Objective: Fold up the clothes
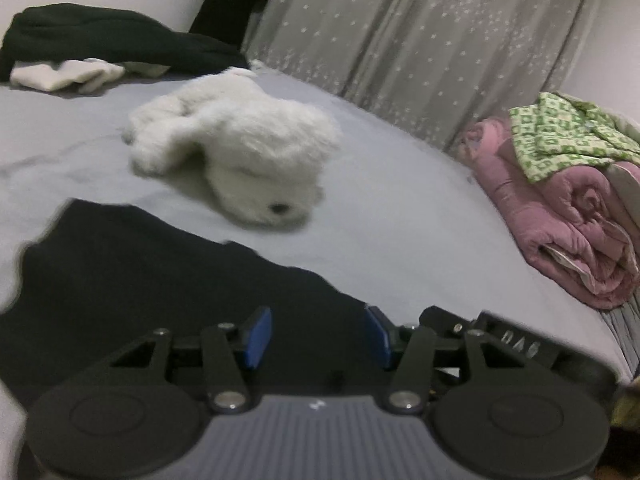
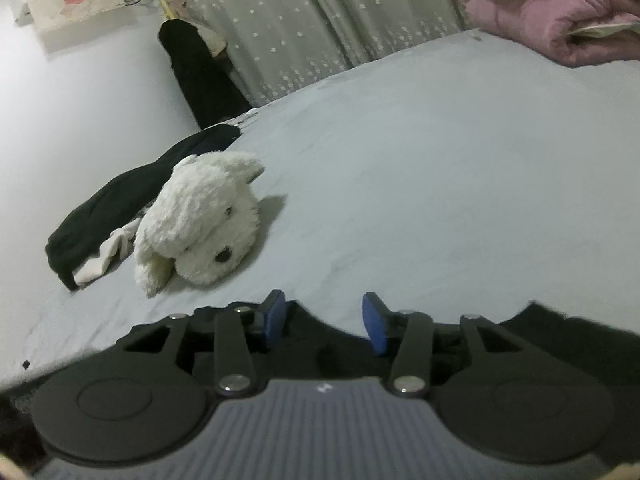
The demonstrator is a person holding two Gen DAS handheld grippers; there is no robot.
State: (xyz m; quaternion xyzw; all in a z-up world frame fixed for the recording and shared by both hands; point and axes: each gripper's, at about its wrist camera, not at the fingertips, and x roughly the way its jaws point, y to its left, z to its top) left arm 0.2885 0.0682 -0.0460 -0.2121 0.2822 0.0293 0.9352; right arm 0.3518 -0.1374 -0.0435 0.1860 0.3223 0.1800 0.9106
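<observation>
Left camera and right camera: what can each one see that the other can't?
Only the left wrist view shows most of the green patterned cloth on top of the pink quilt; the right view catches just a corner of it.

Only the right wrist view shows the paper with a red drawing on the wall.

Both show the white plush dog on the grey bed sheet, the pink quilt, the starry curtain, the dark clothes pile with a white sock, and a black garment under open blue-tipped tongs: left tongs, right tongs.
</observation>
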